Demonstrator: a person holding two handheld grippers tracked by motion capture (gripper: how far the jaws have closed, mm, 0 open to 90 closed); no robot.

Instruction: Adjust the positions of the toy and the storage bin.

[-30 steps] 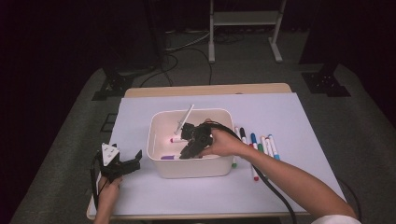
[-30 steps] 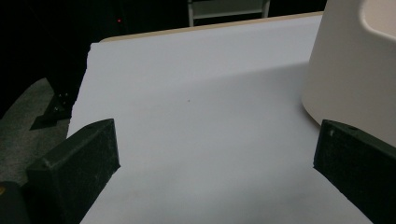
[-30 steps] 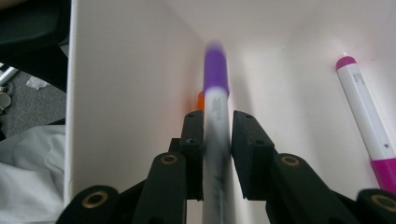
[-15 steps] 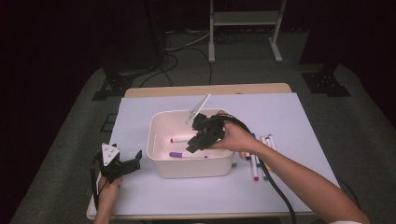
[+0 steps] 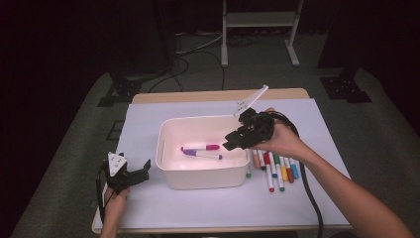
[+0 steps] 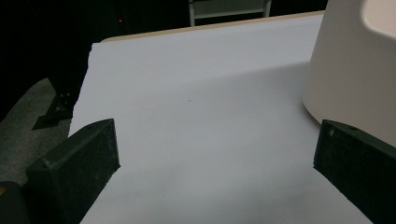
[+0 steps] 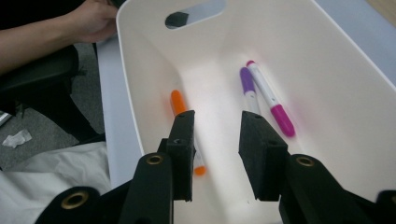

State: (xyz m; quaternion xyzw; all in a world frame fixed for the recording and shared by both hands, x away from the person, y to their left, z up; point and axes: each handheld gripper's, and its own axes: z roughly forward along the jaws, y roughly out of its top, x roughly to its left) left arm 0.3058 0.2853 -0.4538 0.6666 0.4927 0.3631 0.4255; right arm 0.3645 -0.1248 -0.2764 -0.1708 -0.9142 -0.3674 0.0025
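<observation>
A white bin (image 5: 163,144) stands mid-table with a pink marker (image 5: 200,147) and a purple marker (image 5: 202,154) lying inside. My right gripper (image 5: 230,144) hovers over the bin's right rim, tilted down into it. Its jaws have just been opening, and nothing is between them. In the right gripper view the right gripper (image 7: 217,123) looks into the bin (image 7: 327,70) at an orange marker (image 7: 177,101), the purple marker (image 7: 247,86) and the pink marker (image 7: 273,102). My left gripper (image 5: 140,174) rests open on the sheet, left of the bin. The left gripper (image 6: 217,140) has bare paper between its jaws and the bin (image 6: 355,70) at its right.
Several coloured markers (image 5: 275,168) lie in a row on the white sheet (image 5: 198,208) just right of the bin. A cable (image 5: 309,193) trails from the right gripper along the forearm. A metal stand (image 5: 260,20) and floor cables sit beyond the table's far edge.
My right gripper has lifted out of the bin and moved right, toward its right rim. The jaws stand wider apart. The left gripper has stayed put.
</observation>
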